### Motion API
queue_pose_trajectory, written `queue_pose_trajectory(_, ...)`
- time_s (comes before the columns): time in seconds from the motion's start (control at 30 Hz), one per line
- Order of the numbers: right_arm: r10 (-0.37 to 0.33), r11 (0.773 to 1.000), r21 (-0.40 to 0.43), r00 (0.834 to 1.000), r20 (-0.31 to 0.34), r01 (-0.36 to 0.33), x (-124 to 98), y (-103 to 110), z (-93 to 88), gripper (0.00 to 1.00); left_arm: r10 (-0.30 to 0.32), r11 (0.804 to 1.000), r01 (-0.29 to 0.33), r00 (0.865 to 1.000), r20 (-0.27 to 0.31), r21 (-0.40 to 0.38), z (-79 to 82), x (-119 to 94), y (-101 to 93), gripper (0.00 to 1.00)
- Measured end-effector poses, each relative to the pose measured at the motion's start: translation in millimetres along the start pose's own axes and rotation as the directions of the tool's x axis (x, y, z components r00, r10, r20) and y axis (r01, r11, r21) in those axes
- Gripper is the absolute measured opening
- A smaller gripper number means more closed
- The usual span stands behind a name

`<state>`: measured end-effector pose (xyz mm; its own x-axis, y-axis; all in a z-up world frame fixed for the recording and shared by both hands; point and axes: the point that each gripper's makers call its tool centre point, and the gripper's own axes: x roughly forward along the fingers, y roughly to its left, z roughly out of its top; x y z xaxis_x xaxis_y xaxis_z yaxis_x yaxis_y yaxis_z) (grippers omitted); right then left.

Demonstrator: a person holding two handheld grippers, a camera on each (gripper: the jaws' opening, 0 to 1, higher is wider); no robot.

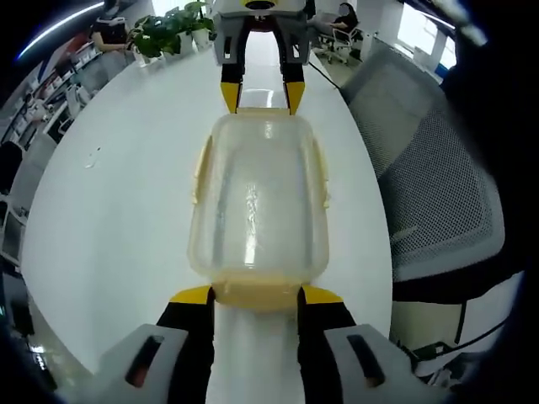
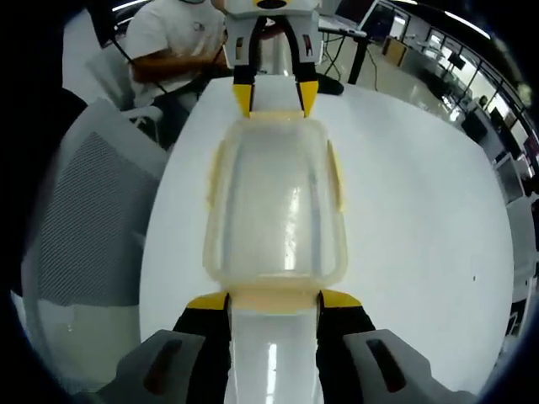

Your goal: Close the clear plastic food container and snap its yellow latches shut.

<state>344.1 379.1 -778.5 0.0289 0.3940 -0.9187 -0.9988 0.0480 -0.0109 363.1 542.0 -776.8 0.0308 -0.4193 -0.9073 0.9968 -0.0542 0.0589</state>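
Note:
The clear plastic container [image 1: 257, 198] [image 2: 276, 202] lies with its lid on, on the white table [image 1: 118, 219] [image 2: 421, 219]. Pale yellow latches show along its long sides [image 1: 202, 168] [image 2: 335, 172] and at both ends. My left gripper [image 1: 257, 296] stands open at one end, its yellow-tipped fingers on either side of the end latch [image 1: 257, 292]. My right gripper [image 2: 274, 300] stands open at the opposite end, around that end's latch [image 2: 274, 296]. Each gripper also shows across the container in the other's view: the right gripper [image 1: 262, 97], the left gripper [image 2: 275, 97].
A grey mesh office chair [image 1: 438, 194] [image 2: 84, 219] stands close beside the table edge. Potted plants [image 1: 168, 34] sit at the far end of the table. A person in a white shirt [image 2: 173, 38] sits behind the table. Desks and chairs fill the background.

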Motion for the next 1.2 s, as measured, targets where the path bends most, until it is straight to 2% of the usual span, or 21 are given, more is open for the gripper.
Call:
queue_pose_trajectory(0.5,-0.009,1.000,-0.008,1.000,0.001,0.009,-13,-3,-9.3,0.38,0.012,1.000,-0.012,1.000,0.014,-0.001,16.7,0,1.9,0.37)
queue_pose_trajectory(1.2,-0.004,1.000,0.006,1.000,-0.013,0.004,-35,1,-55.3,0.38,-0.002,1.000,0.002,1.000,0.029,0.002,64.1,17,-0.2,0.37)
